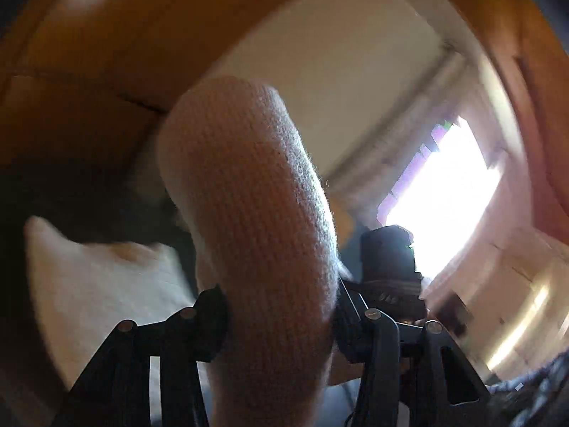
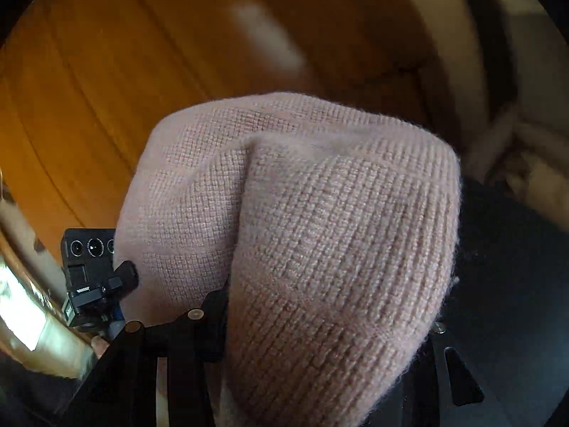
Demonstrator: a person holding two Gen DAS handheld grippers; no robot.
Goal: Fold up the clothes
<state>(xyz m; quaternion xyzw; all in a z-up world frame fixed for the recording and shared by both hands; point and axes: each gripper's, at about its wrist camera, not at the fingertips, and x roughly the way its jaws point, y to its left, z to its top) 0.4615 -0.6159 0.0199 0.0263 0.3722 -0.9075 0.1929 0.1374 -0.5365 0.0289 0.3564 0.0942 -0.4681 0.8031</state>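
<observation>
Both claws clamped on the pink knit sweater (image 2: 320, 220) — left claw (image 1: 281, 306), right claw (image 2: 320, 320) — it fills frame centre, held aloft, probably to let it hang straight for folding.

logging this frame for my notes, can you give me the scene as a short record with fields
garment: pink knit garment, bunched, lifted up in front of both cameras
left hand-held gripper: shut on the pink knit garment, a fold standing up between its fingers
right hand-held gripper: shut on the pink knit garment, cloth draped over its right finger
other gripper seen: the left one's camera block shows at lower left of the right wrist view
background: orange wooden panelling, bright window
image quality: background motion-blurred
</observation>
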